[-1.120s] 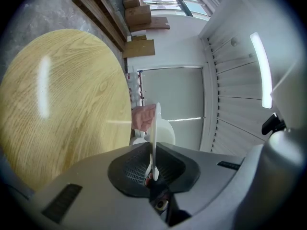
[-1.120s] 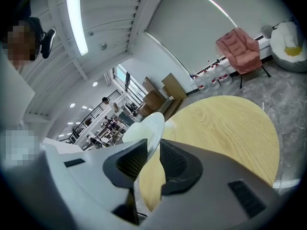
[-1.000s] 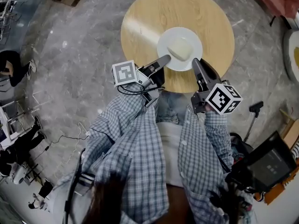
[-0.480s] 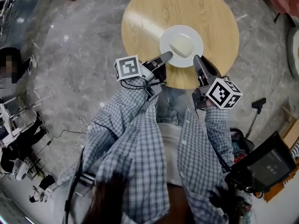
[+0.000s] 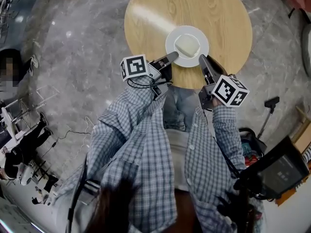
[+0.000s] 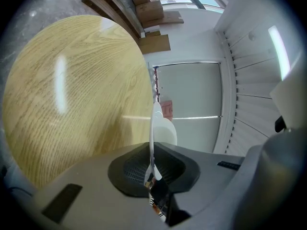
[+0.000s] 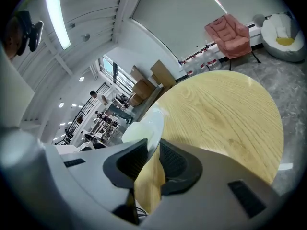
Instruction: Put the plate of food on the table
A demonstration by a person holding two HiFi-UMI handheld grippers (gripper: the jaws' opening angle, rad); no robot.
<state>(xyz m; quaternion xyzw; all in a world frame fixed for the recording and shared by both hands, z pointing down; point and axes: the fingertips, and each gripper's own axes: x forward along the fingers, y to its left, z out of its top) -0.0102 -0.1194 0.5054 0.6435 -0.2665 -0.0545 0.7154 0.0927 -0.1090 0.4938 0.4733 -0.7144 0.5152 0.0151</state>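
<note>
One plate (image 5: pixel 175 37) in left tongs (image 5: pixel 173 57) and right tongs (image 5: pixel 201 58); one table (image 5: pixel 160 13).

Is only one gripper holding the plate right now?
No, in the head view the left gripper and the right gripper each clamp an opposite edge of the plate.

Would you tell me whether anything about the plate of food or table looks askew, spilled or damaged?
Nothing stands out: the left gripper and right gripper hold the plate by its rim, food centred, nothing spilled on the table.
</note>
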